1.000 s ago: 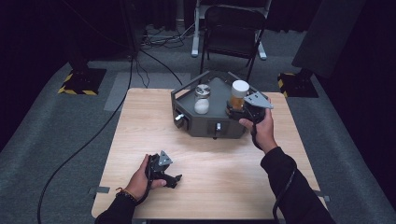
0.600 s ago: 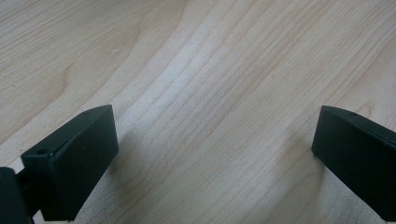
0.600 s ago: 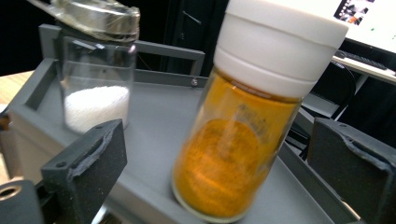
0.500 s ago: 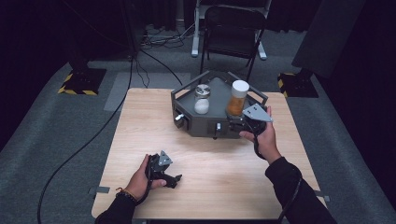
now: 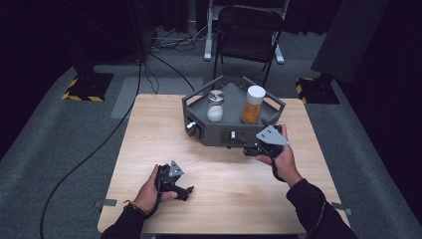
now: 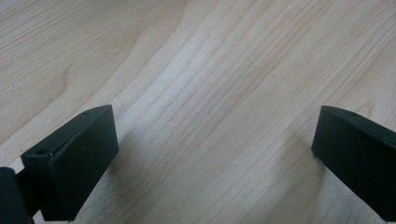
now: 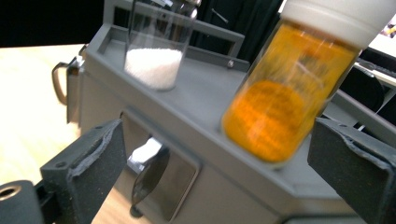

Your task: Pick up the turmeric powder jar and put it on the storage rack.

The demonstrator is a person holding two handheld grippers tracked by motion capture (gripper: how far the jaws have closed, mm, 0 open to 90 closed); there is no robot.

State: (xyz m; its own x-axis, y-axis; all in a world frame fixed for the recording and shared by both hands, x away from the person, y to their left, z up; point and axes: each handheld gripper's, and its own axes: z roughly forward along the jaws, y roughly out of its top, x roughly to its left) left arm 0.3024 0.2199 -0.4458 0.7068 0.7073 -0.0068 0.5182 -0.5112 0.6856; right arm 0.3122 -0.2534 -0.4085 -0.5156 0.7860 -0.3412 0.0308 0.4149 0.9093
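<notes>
The right gripper (image 5: 255, 150) is hanging just in front of the near face of the grey cabinet (image 5: 219, 133), its jaws standing wide apart with nothing between the pads. In the right gripper view those jaws are framing the cabinet's front, where a shiny metal handle (image 7: 148, 175) is sitting on a small drawer panel (image 7: 175, 184) low between them, still clear of both pads. Above that panel the cabinet's flat top is carrying an orange-filled jar (image 7: 285, 107) with a white cap, which is standing upright near the edge closest to the gripper, and a clear jar of white powder (image 7: 156, 58) farther back. In the high view the orange-filled jar (image 5: 252, 105) is standing toward the right of the top and the jar of white powder (image 5: 215, 106) toward the left, the two apart from each other. A railing is running round the back of the top. The left gripper (image 5: 185, 190) is lying near the front edge of the wooden table (image 5: 149, 124), well apart from the cabinet, held in the person's left hand (image 5: 149, 191). Its jaws are spread wide over bare wood in the left gripper view.
</notes>
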